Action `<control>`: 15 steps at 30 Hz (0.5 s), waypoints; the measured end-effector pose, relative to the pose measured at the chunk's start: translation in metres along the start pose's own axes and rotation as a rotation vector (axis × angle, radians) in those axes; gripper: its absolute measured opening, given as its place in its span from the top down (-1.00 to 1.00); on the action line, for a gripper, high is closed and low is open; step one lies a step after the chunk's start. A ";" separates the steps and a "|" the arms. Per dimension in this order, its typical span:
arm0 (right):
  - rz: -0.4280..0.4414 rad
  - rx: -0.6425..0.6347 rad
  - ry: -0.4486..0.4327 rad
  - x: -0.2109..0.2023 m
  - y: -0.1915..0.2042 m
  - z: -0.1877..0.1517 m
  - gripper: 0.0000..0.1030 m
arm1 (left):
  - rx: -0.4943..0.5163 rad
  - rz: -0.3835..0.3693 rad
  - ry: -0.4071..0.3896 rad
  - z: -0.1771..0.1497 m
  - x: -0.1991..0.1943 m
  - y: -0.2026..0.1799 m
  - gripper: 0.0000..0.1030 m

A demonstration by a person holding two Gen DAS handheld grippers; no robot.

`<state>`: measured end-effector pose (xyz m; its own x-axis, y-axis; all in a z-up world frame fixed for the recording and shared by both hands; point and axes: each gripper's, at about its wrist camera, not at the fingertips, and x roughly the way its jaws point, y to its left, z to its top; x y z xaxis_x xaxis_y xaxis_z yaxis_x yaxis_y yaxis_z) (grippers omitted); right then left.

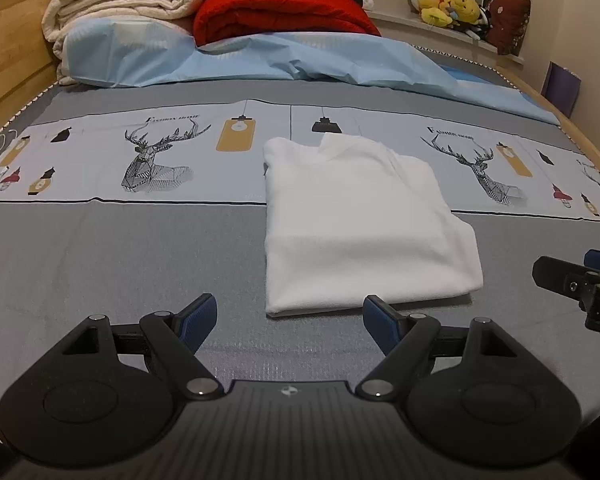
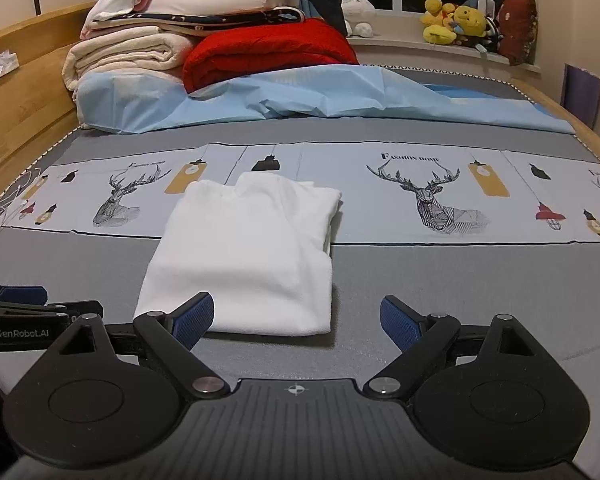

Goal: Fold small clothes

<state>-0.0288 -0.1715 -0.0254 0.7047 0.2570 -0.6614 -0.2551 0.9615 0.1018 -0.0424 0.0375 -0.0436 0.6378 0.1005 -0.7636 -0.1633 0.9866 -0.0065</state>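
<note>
Folded white shirt [image 1: 364,220] lies flat on the grey bedsheet [image 1: 120,260], just beyond both grippers. Left gripper [image 1: 290,316] hangs with jaws spread wide, holding nothing, near the shirt's closest edge. Right gripper [image 2: 296,318] is likewise wide apart and empty, its left blue fingertip [image 2: 194,316] overlapping the shirt's near corner. Stacked blankets [image 2: 148,36] sit far behind.
</note>
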 end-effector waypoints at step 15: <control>0.000 -0.001 0.011 0.002 -0.002 0.000 -0.76 | -0.005 -0.004 0.006 0.000 0.001 0.003 -0.64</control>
<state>-0.0270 -0.1727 -0.0270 0.6973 0.2556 -0.6697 -0.2555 0.9615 0.1009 -0.0418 0.0408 -0.0444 0.6336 0.0959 -0.7677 -0.1645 0.9863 -0.0125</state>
